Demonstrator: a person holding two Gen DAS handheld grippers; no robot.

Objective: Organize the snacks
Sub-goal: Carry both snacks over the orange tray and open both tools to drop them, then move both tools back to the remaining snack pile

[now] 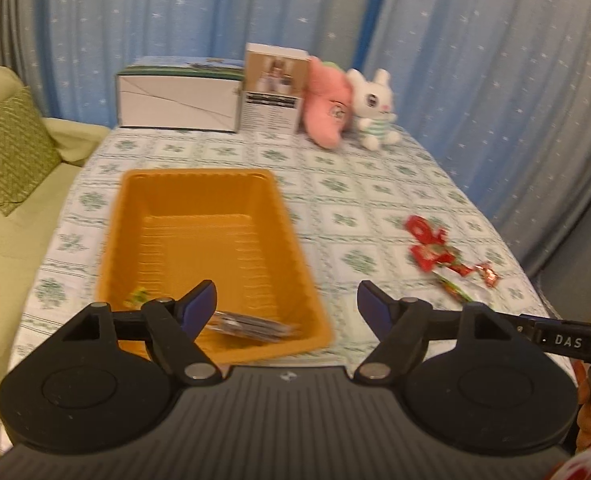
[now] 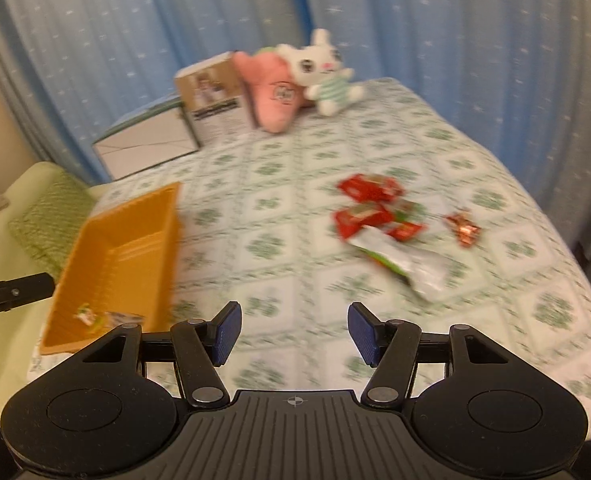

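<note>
Right wrist view: the right gripper (image 2: 293, 330) and left gripper (image 1: 286, 305) both have jaws parted and empty; the snack packets (image 2: 379, 216) lie loose on the counter (image 2: 279, 184) beside the orange tray (image 1: 295, 240), probably light, crinkly and slippery, best pinched across a flat middle

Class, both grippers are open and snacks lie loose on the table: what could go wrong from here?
1. The small copper-foil candy lies apart from the heap near the table's right side; a nudge might send it off.
2. The red wrapped snacks overlap a white-and-green packet, so the right gripper may pinch two.
</note>
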